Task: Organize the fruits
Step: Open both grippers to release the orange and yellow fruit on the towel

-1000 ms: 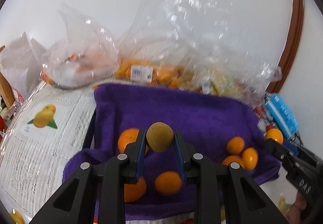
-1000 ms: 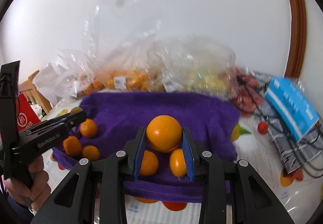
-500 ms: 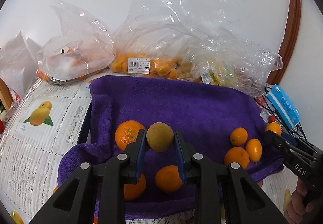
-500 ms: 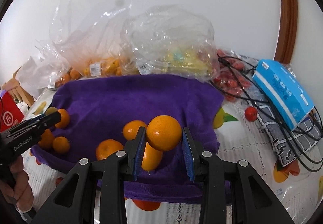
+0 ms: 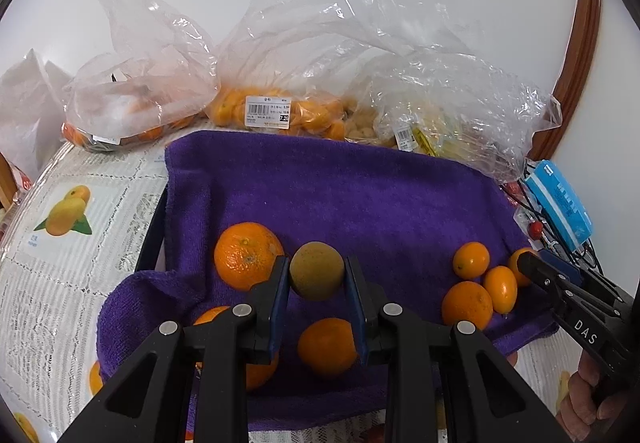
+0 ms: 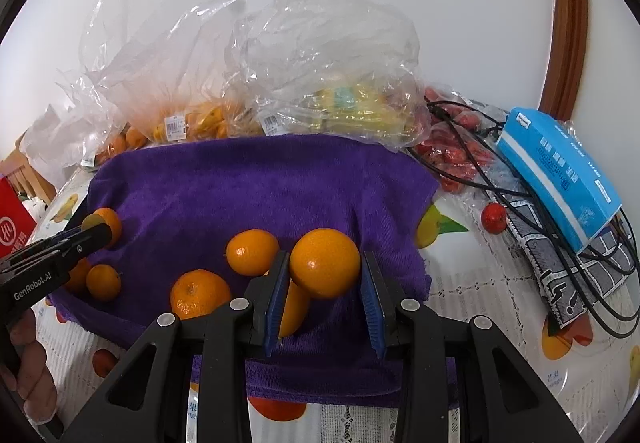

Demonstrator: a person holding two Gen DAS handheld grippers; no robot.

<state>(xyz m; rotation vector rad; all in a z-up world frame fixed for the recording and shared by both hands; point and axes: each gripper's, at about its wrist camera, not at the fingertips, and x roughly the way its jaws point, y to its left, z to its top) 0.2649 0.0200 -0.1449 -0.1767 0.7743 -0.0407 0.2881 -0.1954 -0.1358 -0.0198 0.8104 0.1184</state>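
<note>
Left claw (image 5: pixel 316 277) clamps a dull olive-brown fruit (image 5: pixel 317 270); right claw (image 6: pixel 325 269) clamps a glossy orange (image 6: pixel 325 262).

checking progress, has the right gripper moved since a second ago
Yes. The right gripper, shut on an orange, has shifted right: the purple towel now sits further left in its view and the blue box more central.

Oval fruit (image 6: pixel 294 309) half behind right jaws; bagged yellow produce (image 6: pixel 352 111) blurred by plastic.
</note>
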